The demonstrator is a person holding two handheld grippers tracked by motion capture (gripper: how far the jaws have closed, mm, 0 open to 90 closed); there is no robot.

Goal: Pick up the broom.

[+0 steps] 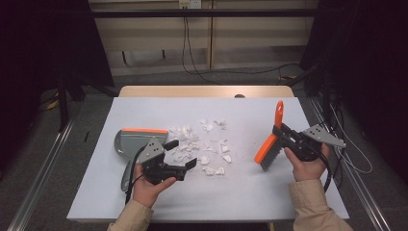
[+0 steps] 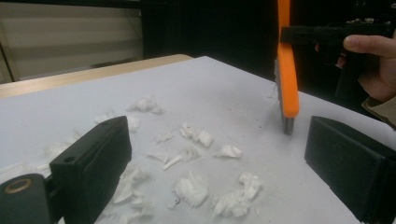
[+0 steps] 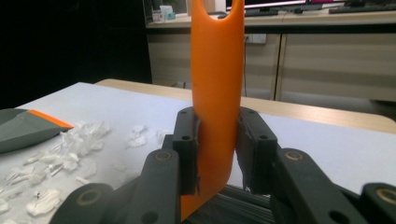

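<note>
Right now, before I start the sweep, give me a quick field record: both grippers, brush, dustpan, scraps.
left gripper: open, holds nothing, over the scraps' near-left edge
right gripper: shut on brush handle
brush: orange, bristles down at the table, right of the scraps, handle up
dustpan: grey with orange lip, flat on table, left of the scraps, lip facing them
scraps: white bits strewn mid-table between dustpan and brush
table: white top

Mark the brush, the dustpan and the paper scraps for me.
brush (image 1: 267,150), high view, on its orange back.
dustpan (image 1: 131,141), high view, on its grey tray.
paper scraps (image 2: 191,190), left gripper view, on a near clump.
</note>
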